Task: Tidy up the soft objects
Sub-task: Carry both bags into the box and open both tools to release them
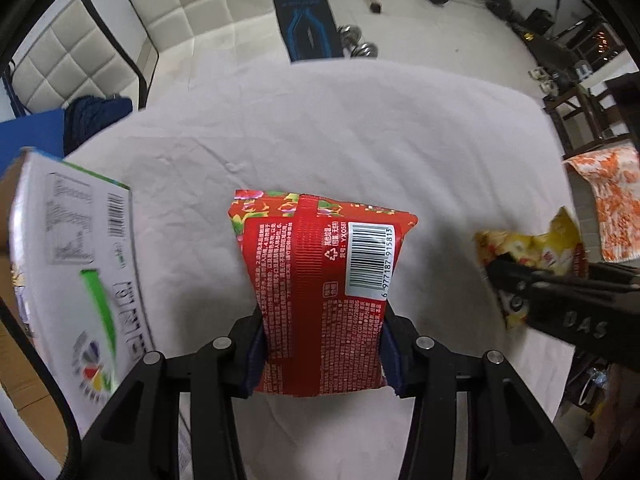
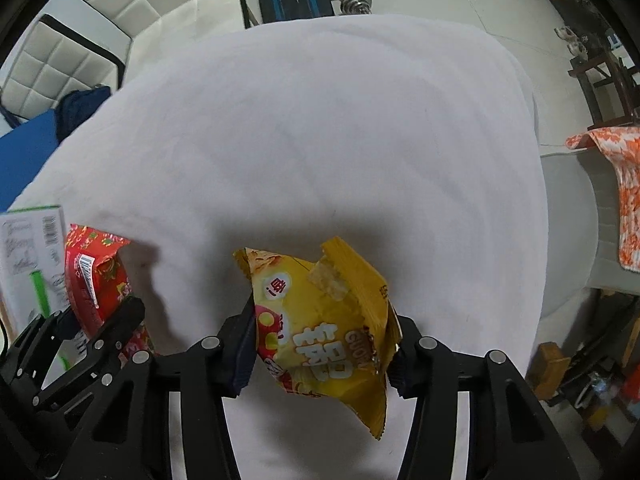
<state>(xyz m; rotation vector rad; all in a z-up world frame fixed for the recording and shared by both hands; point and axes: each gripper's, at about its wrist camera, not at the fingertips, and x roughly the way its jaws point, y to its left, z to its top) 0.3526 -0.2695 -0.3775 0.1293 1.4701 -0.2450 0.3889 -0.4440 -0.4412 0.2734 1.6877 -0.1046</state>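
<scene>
Gripping red packet (image 1: 320, 296), left claw (image 1: 322, 354); right claw (image 2: 322, 354) clamps yellow snack bag (image 2: 324, 320) above white cloth (image 2: 320, 140)

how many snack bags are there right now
2. The red bag is clamped in the left tongs; the yellow bag is clamped in the right tongs. Both are held above the white cloth. Others may lie out of view.

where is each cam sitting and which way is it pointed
Left wrist: rides the left hand-held gripper, looking forward along its fingers at the red packet it clamps over the white cloth.
Right wrist: rides the right hand-held gripper, looking along its fingers at the yellow packet it clamps.
Shared: each view shows the other gripper and packet, the white box, and the cloth.
</scene>
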